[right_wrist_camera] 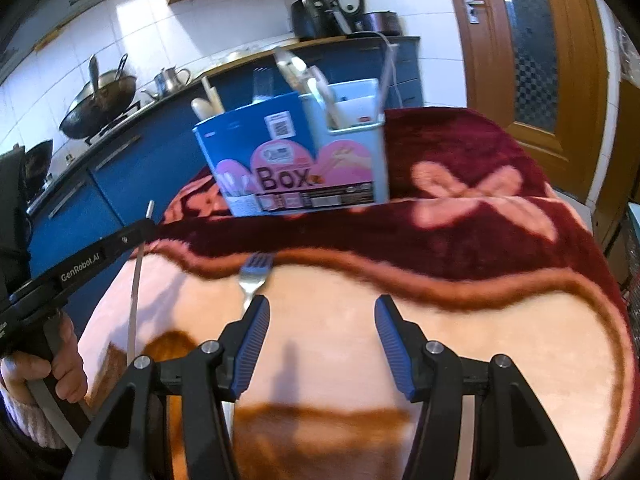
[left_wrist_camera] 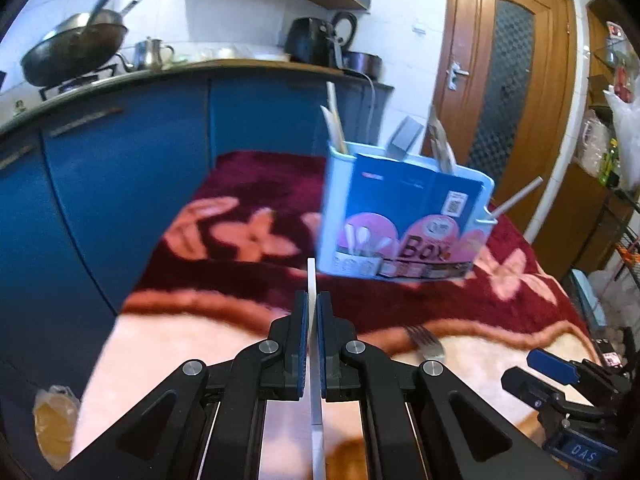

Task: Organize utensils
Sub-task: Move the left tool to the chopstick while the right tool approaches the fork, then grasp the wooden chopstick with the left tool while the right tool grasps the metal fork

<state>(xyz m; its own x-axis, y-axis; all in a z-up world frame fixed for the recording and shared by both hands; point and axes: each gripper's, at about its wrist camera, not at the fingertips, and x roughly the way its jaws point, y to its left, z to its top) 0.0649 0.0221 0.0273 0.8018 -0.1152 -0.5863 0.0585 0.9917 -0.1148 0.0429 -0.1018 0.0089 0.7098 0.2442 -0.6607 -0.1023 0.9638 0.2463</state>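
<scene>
My left gripper (left_wrist_camera: 312, 312) is shut on a thin flat metal utensil (left_wrist_camera: 313, 280), likely a knife, held edge-on above the blanket and short of the box. It also shows in the right wrist view (right_wrist_camera: 134, 300) at the left. A light blue utensil box (left_wrist_camera: 400, 216) (right_wrist_camera: 304, 152) stands on the blanket with several utensils upright in it. A metal fork (right_wrist_camera: 252, 276) (left_wrist_camera: 428, 342) lies on the blanket. My right gripper (right_wrist_camera: 320, 320) is open and empty, with the fork just ahead of its left finger.
A dark red and pink floral blanket (right_wrist_camera: 460, 320) covers the table. Blue kitchen cabinets (left_wrist_camera: 120, 168) with a wok (left_wrist_camera: 76, 48) and kettle on top stand behind. A wooden door (left_wrist_camera: 508, 80) is at the right. A plastic bag (left_wrist_camera: 54, 420) lies at the lower left.
</scene>
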